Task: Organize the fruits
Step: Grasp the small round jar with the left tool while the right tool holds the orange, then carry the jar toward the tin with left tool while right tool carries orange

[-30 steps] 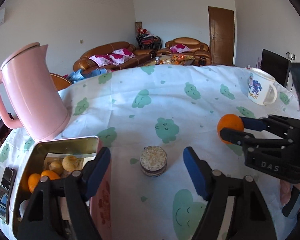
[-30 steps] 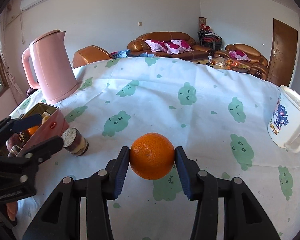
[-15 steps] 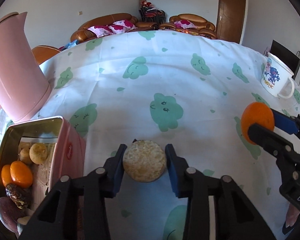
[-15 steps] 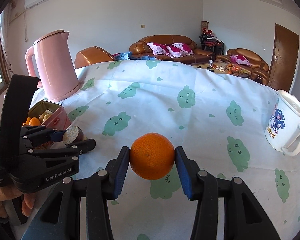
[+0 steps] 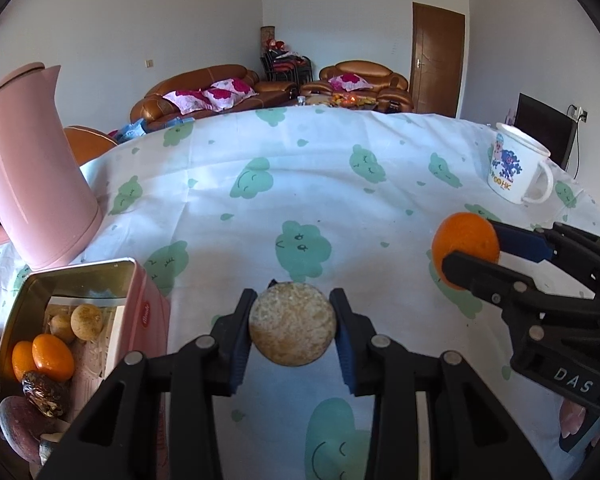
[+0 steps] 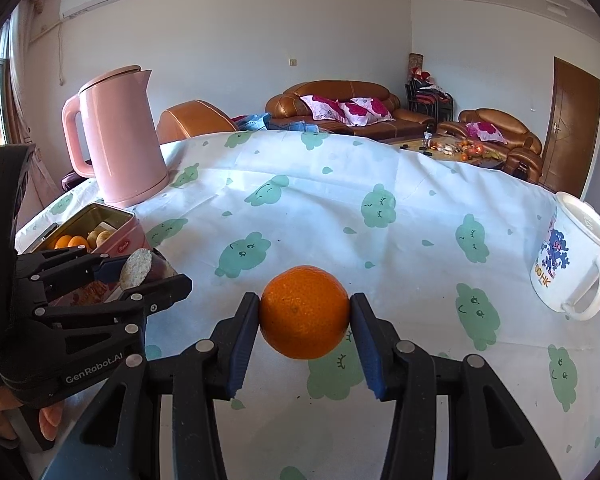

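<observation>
My left gripper (image 5: 293, 297) is shut on a halved fruit (image 5: 292, 330) with a pale grainy cut face and dark skin. The fruit is tilted, cut face toward the left wrist camera, just right of the pink tin (image 5: 80, 270). In the right wrist view the same halved fruit (image 6: 136, 267) sits in the left gripper (image 6: 142, 270) beside the tin (image 6: 112, 213). My right gripper (image 6: 305, 300) is shut on a whole orange (image 6: 304, 312), held above the cloud-print cloth. The left wrist view shows this orange (image 5: 464, 240) at the right, in the right gripper (image 5: 470, 245).
The tin holds oranges (image 5: 52, 356), pale round fruits (image 5: 86, 322) and dark fruits (image 5: 32, 424). A pink kettle (image 5: 32, 176) stands behind it at the left. A white printed mug (image 5: 516, 172) stands at the far right. A person's fingers (image 6: 46, 420) grip the left handle.
The left gripper came down over the halved fruit standing on the cloth and closed on it; the fruit is now tilted in its pads. The right gripper kept still with the orange.
</observation>
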{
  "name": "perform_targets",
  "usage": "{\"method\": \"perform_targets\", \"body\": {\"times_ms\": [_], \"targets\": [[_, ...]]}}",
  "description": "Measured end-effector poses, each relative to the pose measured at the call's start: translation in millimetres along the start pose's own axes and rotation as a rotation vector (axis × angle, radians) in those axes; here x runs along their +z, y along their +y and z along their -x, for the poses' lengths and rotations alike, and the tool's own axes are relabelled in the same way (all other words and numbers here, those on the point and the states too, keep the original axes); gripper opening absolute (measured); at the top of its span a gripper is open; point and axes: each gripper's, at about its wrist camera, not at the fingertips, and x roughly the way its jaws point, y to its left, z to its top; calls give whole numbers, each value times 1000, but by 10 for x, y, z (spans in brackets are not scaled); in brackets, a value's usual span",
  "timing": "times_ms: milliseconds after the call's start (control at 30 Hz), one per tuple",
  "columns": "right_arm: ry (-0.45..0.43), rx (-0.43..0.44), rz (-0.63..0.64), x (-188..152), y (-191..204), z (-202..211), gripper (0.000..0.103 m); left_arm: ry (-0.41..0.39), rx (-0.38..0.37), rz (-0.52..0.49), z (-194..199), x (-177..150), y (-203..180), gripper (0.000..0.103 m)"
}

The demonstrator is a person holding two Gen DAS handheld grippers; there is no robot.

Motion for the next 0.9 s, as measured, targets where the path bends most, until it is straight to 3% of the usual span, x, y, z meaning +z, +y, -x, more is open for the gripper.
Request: {"method": "perform_targets", "body": {"times_ms": [900], "targets": [[-139,2,51,-40,98,268,48,-192,50,-25,353,-51,-48,38]]}}
